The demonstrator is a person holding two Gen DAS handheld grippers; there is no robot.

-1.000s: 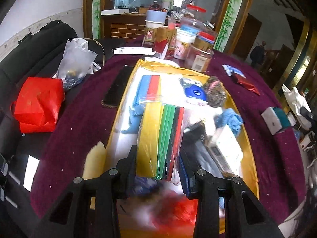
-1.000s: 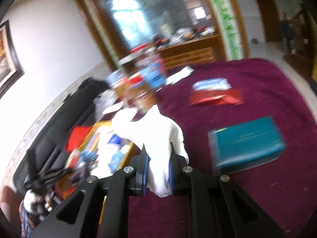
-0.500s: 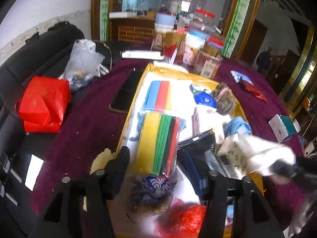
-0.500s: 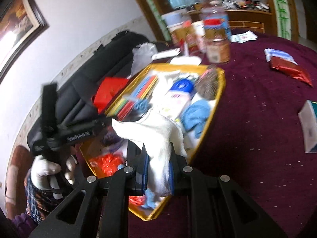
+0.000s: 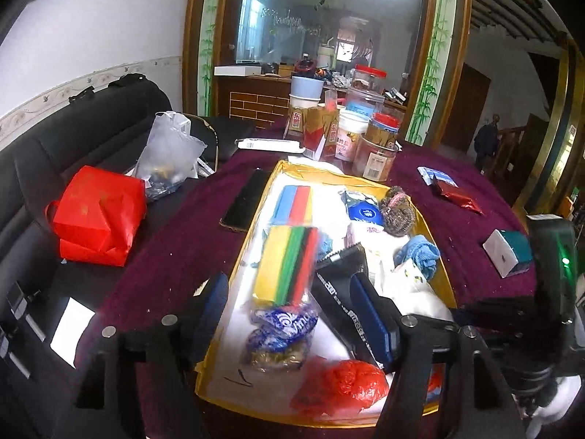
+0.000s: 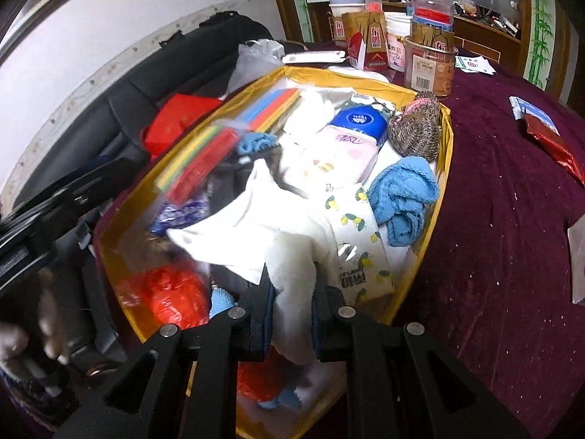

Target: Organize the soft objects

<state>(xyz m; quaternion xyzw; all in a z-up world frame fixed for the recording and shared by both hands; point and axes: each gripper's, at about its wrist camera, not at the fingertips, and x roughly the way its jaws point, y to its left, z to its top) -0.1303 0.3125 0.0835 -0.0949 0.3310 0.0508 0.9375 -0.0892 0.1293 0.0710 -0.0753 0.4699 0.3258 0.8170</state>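
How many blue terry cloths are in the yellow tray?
2: a crumpled blue terry cloth by the tray's right wall, another beside the coloured sheets. More may be hidden.

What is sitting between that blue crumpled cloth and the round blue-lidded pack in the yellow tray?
In the right wrist view, a pink-and-white tissue pack lies between the blue cloth and the blue-lidded pack.

Bright daylight, fisheye warp, motion blur
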